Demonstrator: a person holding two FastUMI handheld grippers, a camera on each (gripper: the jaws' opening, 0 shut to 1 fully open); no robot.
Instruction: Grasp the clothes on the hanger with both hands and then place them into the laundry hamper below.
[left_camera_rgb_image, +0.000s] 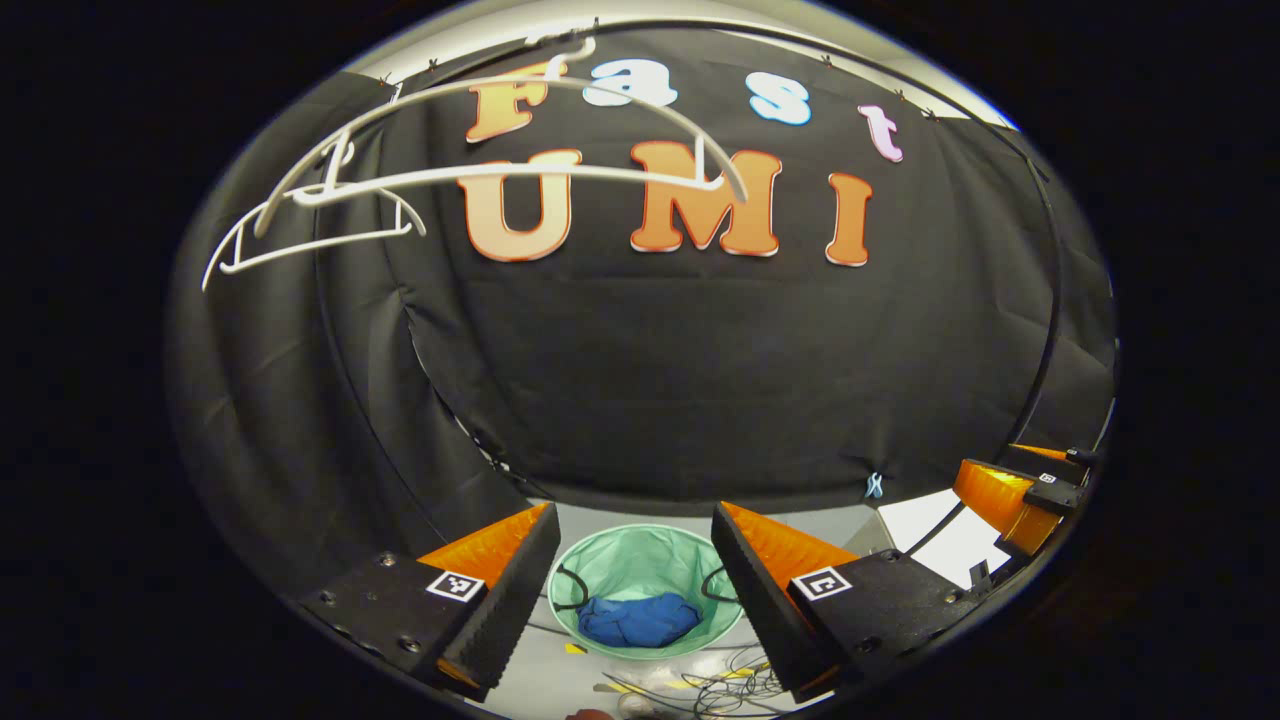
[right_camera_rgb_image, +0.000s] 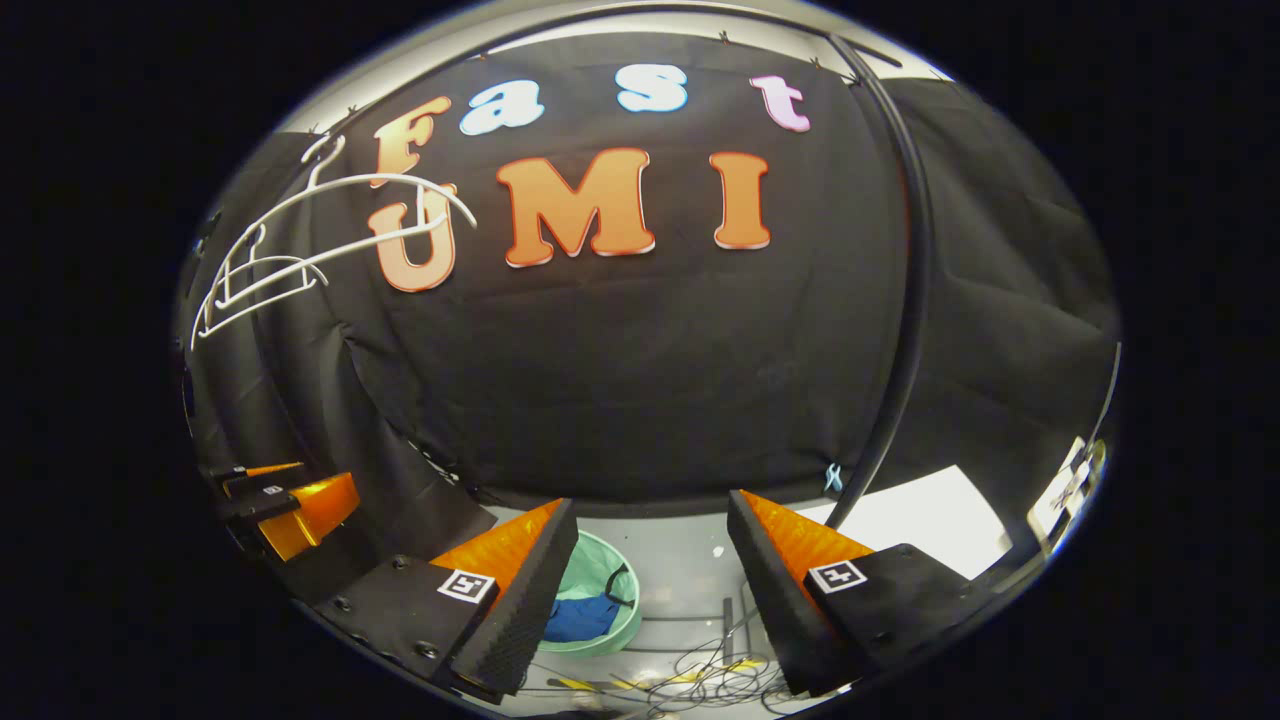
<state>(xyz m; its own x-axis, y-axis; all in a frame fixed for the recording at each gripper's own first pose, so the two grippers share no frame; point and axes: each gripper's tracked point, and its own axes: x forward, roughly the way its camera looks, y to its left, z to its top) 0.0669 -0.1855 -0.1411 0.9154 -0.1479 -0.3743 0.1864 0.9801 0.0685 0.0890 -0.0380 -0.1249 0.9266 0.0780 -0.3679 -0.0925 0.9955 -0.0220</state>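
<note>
The left gripper (left_camera_rgb_image: 635, 590) stands wide and empty, the laundry hamper (left_camera_rgb_image: 640, 560) straight below between its fingers, blue clothes (left_camera_rgb_image: 640, 620) inside. The right gripper (right_camera_rgb_image: 650, 600), also wide, has it lower-left. Bare hangers (left_camera_rgb_image: 400, 190) hang far up-left.

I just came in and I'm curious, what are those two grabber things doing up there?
A person holds two grippers, and both are open with nothing in them. The left gripper hangs above the green laundry hamper on the floor. A blue piece of clothing already lies inside it. The white hangers up on the rail are bare. The right gripper sits beside it, a bit to the hamper's side.
</note>
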